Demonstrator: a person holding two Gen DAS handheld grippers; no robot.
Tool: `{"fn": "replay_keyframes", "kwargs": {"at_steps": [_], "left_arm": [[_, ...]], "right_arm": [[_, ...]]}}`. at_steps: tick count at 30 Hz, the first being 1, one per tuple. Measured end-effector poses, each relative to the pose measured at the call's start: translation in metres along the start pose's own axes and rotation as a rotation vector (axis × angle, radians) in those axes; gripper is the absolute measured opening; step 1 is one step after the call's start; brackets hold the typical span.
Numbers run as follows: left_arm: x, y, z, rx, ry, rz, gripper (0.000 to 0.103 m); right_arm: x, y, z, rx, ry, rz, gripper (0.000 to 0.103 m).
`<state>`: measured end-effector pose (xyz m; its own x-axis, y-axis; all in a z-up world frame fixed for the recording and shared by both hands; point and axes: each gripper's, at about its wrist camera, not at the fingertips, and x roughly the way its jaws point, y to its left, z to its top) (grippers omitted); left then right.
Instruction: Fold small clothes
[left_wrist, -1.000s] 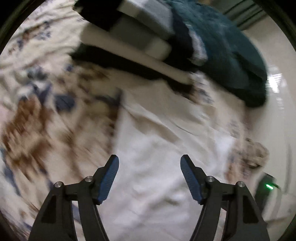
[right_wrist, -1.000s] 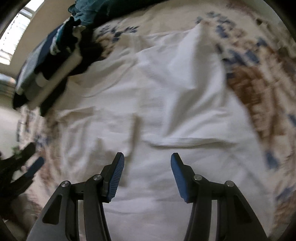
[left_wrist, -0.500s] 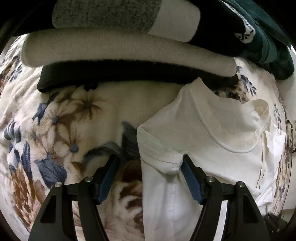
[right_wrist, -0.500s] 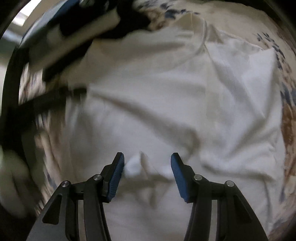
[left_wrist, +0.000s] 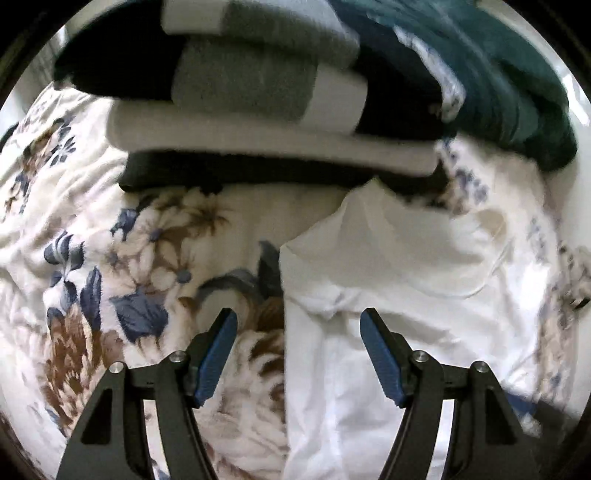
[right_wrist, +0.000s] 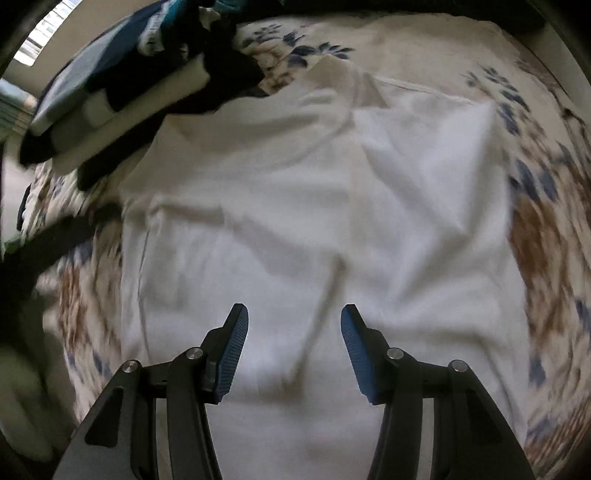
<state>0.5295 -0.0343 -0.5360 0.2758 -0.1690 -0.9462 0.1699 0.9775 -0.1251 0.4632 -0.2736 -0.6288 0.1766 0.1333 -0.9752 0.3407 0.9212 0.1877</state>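
A small white T-shirt (left_wrist: 399, 295) lies spread and wrinkled on a floral blanket (left_wrist: 110, 258). My left gripper (left_wrist: 298, 328) is open and empty, just above the shirt's left edge near its bunched sleeve. In the right wrist view the same white shirt (right_wrist: 314, 206) fills the middle. My right gripper (right_wrist: 293, 325) is open and empty over the shirt's lower body. The left gripper's arm shows as a dark blur at the left edge (right_wrist: 44, 243).
A stack of folded clothes (left_wrist: 266, 110) in black, grey, cream and teal sits at the far side of the blanket, touching the shirt's shoulder; it also shows in the right wrist view (right_wrist: 122, 81). The floral blanket (right_wrist: 543, 229) extends around the shirt.
Both grippers have stayed open. The left gripper has pulled back slightly from the shirt's sleeve. The right view has shifted, with the shirt now flatter under it.
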Motion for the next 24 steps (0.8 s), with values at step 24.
{"fn": "replay_keyframes", "kwargs": {"at_steps": [24], "left_arm": [[-0.099,-0.219,-0.183,0.001,0.136,-0.222,0.091]], "right_arm": [[-0.183,-0.248,-0.035,0.018,0.114,-0.027,0.063]]}}
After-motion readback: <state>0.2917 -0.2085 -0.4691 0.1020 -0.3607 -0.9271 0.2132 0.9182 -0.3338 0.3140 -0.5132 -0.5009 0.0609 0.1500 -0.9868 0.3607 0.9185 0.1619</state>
